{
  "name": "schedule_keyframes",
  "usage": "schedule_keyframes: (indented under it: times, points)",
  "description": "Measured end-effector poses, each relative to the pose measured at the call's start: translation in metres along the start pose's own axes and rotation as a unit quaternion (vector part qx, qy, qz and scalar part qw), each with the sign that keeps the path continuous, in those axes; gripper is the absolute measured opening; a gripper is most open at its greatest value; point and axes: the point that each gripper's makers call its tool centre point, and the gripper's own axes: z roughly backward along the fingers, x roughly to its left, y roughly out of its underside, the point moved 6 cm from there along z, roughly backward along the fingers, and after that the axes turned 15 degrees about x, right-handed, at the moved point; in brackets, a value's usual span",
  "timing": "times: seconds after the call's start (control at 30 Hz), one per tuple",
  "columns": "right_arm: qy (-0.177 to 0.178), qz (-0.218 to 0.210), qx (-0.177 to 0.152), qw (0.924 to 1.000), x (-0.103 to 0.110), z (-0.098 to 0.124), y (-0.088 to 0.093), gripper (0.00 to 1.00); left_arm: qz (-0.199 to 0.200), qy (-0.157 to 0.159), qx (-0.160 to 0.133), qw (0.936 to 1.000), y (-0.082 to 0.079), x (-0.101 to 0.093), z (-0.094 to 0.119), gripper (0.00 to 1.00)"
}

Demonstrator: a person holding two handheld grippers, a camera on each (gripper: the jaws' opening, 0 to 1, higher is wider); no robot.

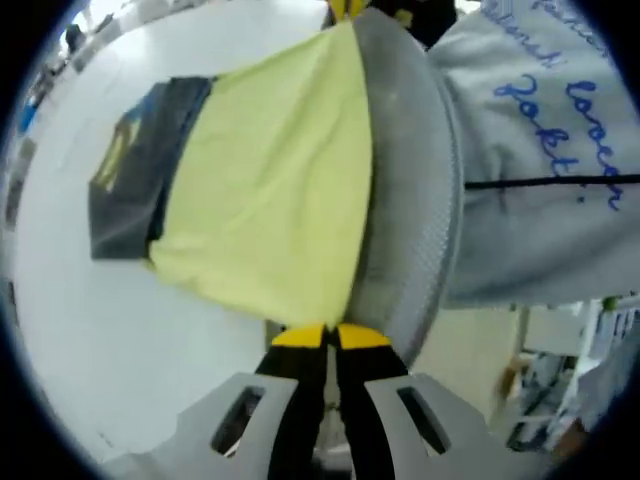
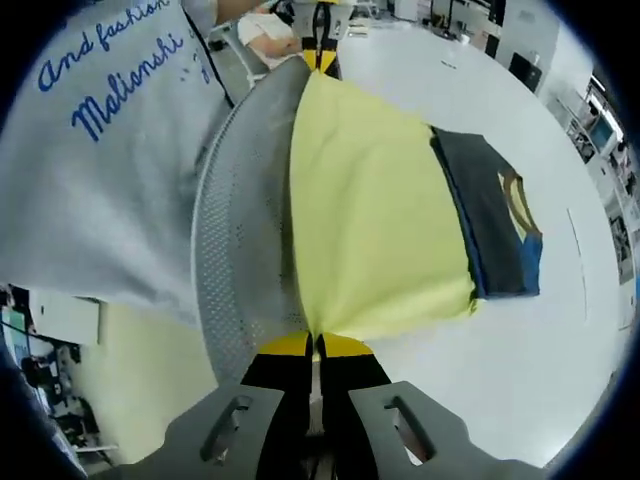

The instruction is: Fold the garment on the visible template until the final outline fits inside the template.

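Note:
A garment, pale yellow [image 1: 270,190] on one face and grey mesh [image 1: 410,200] on the other, is held stretched over the white table [image 1: 100,330]. My left gripper [image 1: 330,335] is shut on one end of its folded edge. My right gripper [image 2: 315,345] is shut on the other end, with the yellow face [image 2: 370,220] and the mesh [image 2: 245,230] running away from it. Each gripper's yellow tips show at the far end of the other's view [image 1: 345,10] [image 2: 320,45]. A dark flat piece with a blue and yellow print [image 1: 140,170] [image 2: 495,220] lies at the cloth's far side; whether it is joined to the garment I cannot tell.
The person's grey sweatshirt with blue lettering [image 1: 550,150] [image 2: 100,150] is close behind the mesh side. The white table [image 2: 520,380] stretches far beyond the cloth. Shelves and clutter [image 1: 590,370] stand past the table's edge, over a yellowish floor [image 2: 150,370].

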Motion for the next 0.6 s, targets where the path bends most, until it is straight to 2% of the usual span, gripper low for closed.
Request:
schedule_keyframes:
  times: [0.1, 0.37, 0.5, 0.53, 0.6]
  points:
    - [0.005, -0.003, -0.003, 1.0, -0.002, 0.001, 0.001, 0.02, -0.001, -0.002, 0.0, 1.0, 0.001, 0.002, 0.0, 0.0]
    - [0.052, -0.007, -0.006, 0.9986, -0.019, 0.005, 0.002, 0.02, 0.006, -0.035, -0.013, 0.9993, 0.002, 0.02, 0.006, 0.0]
    - [0.078, -0.013, -0.005, 0.9969, -0.031, 0.007, 0.003, 0.02, 0.012, -0.067, -0.028, 0.9973, 0.002, 0.035, 0.012, 0.0]
    - [0.092, -0.014, -0.007, 0.9956, -0.036, 0.008, 0.002, 0.02, 0.017, -0.091, -0.034, 0.9951, 0.001, 0.043, 0.014, 0.0]
    - [0.104, -0.018, -0.009, 0.9943, -0.043, 0.01, 0.002, 0.02, 0.024, -0.093, -0.035, 0.9947, 0.003, 0.05, 0.016, 0.0]
